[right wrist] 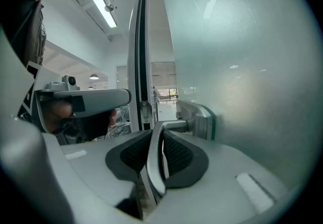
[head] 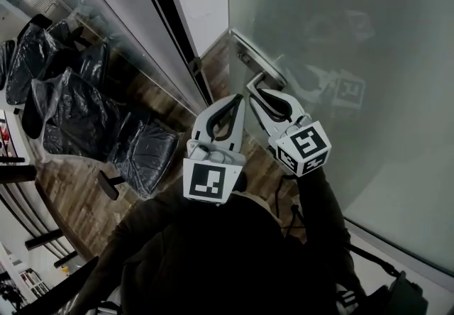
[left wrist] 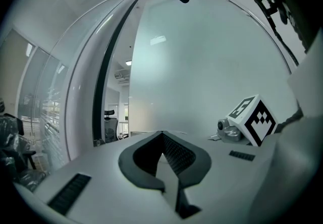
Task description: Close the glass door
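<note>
Frosted glass door (head: 340,23), handle (right wrist: 154,163) in right tongs (right wrist: 160,133)

glass door (head: 355,30): at the right, in front of the person, its left edge next to the door frame.
door frame (head: 172,19): left of the glass door, between it and the chairs.
door handle (right wrist: 153,163): on the glass door near its left edge, between the jaws of the right hand-held gripper (head: 264,98).
left hand-held gripper (head: 236,102): just left of the right one, apart from the door handle, nothing between its jaws.
chairs (head: 71,111): on the floor (head: 74,196) at far left, side by side, well apart from the glass door.
</note>
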`<move>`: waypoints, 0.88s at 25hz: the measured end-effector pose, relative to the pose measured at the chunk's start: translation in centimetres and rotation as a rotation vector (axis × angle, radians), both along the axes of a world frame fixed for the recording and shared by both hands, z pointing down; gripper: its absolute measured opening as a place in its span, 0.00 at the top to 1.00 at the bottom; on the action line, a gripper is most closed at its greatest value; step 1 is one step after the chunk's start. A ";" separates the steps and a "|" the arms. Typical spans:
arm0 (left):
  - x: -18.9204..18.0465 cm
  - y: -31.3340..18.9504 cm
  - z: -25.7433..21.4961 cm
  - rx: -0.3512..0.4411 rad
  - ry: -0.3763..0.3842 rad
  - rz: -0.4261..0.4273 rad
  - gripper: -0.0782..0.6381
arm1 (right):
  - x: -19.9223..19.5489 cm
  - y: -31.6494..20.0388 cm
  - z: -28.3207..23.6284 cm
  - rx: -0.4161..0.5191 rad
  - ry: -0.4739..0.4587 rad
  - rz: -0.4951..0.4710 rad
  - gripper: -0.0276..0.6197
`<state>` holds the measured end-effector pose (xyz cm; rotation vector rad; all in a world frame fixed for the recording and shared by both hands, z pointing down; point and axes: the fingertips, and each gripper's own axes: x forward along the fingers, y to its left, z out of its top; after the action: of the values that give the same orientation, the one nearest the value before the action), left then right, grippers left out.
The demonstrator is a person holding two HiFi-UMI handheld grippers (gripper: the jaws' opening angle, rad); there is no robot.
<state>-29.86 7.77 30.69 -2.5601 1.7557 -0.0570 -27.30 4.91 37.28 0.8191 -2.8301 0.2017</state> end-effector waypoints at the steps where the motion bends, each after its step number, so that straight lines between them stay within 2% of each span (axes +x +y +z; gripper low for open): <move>1: -0.2 0.2 -0.2 -0.001 -0.003 -0.018 0.90 | -0.2 0.2 -0.2 -0.005 0.000 -0.008 0.85; 6: -0.5 2.9 -0.4 -0.029 -0.022 -0.070 0.90 | -1.1 1.8 -1.8 0.001 0.008 -0.028 0.85; 11: -2.0 4.0 1.2 -0.033 -0.023 -0.135 0.90 | -1.4 2.9 0.0 -0.013 -0.002 -0.051 0.85; 17: -3.3 4.8 -0.2 -0.023 0.004 -0.130 0.90 | -1.7 4.0 -1.1 -0.002 0.001 -0.069 0.85; 22: -3.8 5.6 -0.9 -0.015 -0.004 -0.087 0.90 | -1.8 4.4 -1.3 -0.005 -0.004 -0.083 0.85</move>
<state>-33.69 13.34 29.75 -2.4910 1.8715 -0.0785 -29.07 9.27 35.95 0.6999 -2.8590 0.1983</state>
